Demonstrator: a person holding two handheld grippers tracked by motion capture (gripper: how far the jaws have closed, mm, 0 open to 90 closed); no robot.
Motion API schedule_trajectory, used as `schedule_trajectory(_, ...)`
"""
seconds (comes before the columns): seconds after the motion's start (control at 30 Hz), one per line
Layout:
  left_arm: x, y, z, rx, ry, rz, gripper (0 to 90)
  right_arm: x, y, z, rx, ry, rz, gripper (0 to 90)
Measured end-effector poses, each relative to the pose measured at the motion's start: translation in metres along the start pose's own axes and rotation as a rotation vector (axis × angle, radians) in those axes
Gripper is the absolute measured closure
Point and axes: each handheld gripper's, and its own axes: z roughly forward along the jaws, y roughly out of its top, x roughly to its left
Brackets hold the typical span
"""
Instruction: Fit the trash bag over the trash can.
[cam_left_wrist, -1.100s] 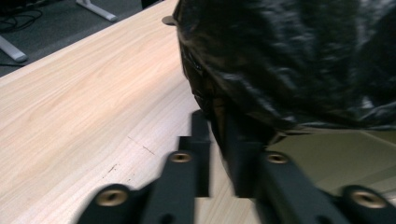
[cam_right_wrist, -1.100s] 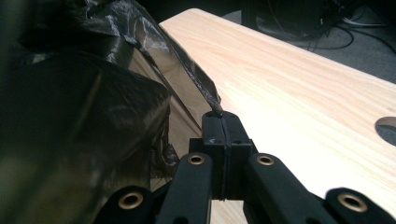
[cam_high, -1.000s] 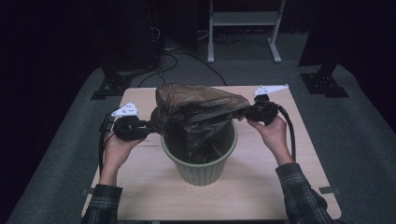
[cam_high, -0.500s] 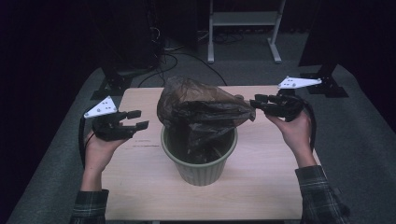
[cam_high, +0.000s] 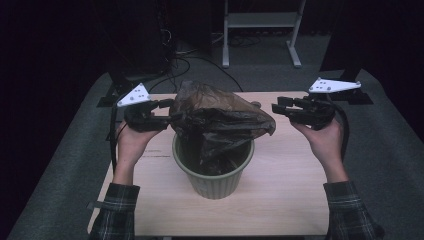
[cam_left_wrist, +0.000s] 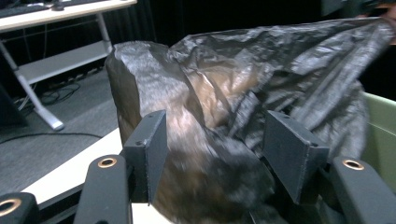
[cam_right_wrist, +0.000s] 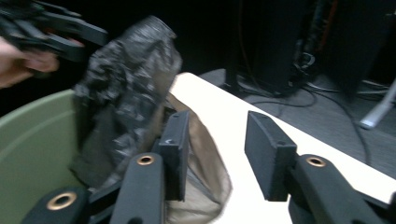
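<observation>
A black bin bag (cam_high: 220, 120), bunched over a green bin (cam_high: 214, 172) on the table (cam_high: 280, 200), is being fitted. Both the left gripper (cam_high: 165, 111) and right gripper (cam_high: 281, 107) have just been opening; the left's jaws straddle plastic, apparently unpinched. Re-gripping the rim comes next.

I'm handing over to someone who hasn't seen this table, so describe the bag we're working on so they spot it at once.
On the pale wooden table stands a ribbed green bin, near the middle. The dark, half-see-through plastic bag sits partly inside it and billows above its rim in a crinkled heap. It is the only soft, shiny thing there, lying between the left gripper and the right gripper.
</observation>
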Motion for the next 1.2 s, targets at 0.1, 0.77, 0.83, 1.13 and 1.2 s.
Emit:
schedule_trajectory(0.1,0.002,0.003,0.007,0.011,0.012,-0.006,39.4,0.003,0.004,0.002,-0.016,0.055,0.024,54.1)
schedule_trajectory(0.77,0.005,-0.019,-0.011,0.024,-0.040,-0.022,89.8,0.033,0.003,0.027,0.047,0.159,-0.027,89.9)
schedule_trajectory(0.83,0.002,-0.022,-0.018,0.011,-0.045,-0.023,89.9,0.037,0.002,0.023,0.039,0.173,-0.036,89.9)
schedule_trajectory(1.13,-0.022,-0.039,-0.053,-0.027,-0.069,-0.002,89.8,0.064,-0.020,0.006,0.042,0.259,-0.073,89.9)
schedule_trajectory(1.2,-0.028,-0.044,-0.060,-0.034,-0.073,0.005,89.8,0.073,-0.027,0.000,0.041,0.295,-0.086,89.9)
